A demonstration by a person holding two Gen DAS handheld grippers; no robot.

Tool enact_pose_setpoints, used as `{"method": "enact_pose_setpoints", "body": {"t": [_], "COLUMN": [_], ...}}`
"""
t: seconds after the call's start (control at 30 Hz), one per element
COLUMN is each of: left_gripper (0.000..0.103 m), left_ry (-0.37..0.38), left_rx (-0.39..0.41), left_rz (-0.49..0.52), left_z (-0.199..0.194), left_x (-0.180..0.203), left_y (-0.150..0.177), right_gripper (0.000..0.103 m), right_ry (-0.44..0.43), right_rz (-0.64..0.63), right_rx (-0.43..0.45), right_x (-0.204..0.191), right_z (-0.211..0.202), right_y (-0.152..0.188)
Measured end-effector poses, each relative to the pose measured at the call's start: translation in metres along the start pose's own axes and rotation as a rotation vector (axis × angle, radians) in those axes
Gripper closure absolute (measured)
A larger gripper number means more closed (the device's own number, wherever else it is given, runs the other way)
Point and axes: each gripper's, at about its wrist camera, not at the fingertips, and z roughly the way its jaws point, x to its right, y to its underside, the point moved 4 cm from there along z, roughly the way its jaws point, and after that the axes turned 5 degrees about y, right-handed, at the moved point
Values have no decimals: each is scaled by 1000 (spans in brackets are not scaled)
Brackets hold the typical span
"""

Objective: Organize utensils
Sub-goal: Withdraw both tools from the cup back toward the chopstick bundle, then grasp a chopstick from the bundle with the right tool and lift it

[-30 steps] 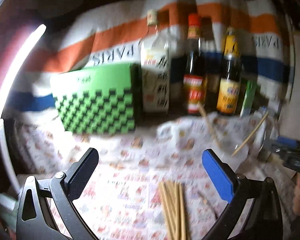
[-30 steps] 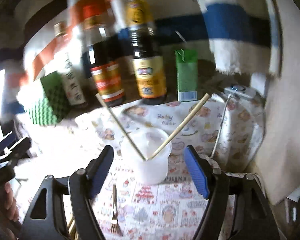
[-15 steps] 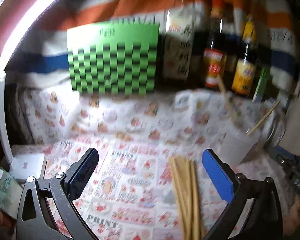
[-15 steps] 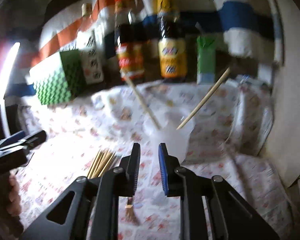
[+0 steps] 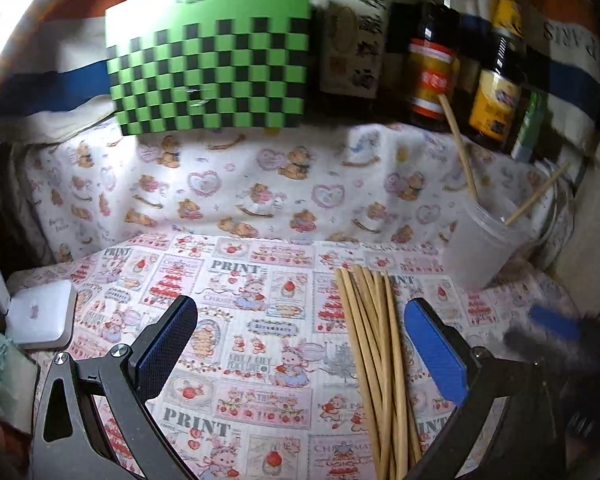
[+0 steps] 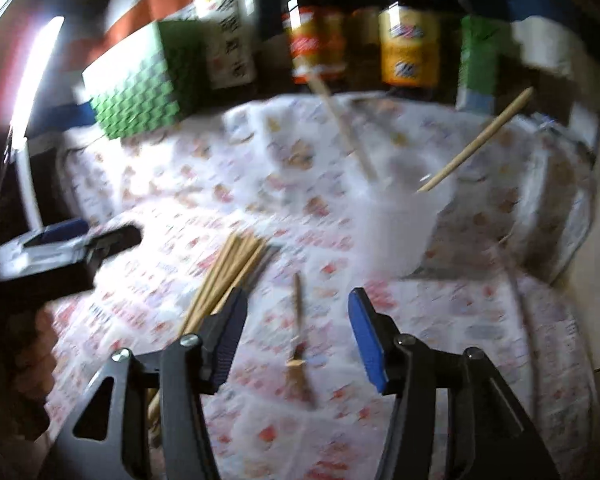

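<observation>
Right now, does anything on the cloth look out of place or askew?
Mostly the utensils are unsorted. Two chopsticks lean apart in the white cup, while a loose bundle of chopsticks lies flat on the printed cloth. A small fork lies alone beside the bundle. Nothing looks spilled or broken.

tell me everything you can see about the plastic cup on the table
The plastic cup is a frosted, translucent white tumbler with a ridged rim. It stands upright on the printed tablecloth, beyond the loose bundle of chopsticks. Two chopsticks stand in it, leaning apart against opposite sides of the rim. Neither gripper touches it.
</observation>
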Motion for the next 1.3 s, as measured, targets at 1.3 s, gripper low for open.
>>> {"method": "enact_pose_setpoints", "body": {"t": [1.3], "left_gripper": [0], "left_ry": [-227], "left_rx": [65], "left_rz": [-155], "left_z": [-8], "left_x": [-55], "left_y": [-7], "right_gripper": [94], "right_ry": [-93], "right_rz": [-67], "right_rx": [-207], "right_x": [-63], "right_z": [32], "right_y": [54]}}
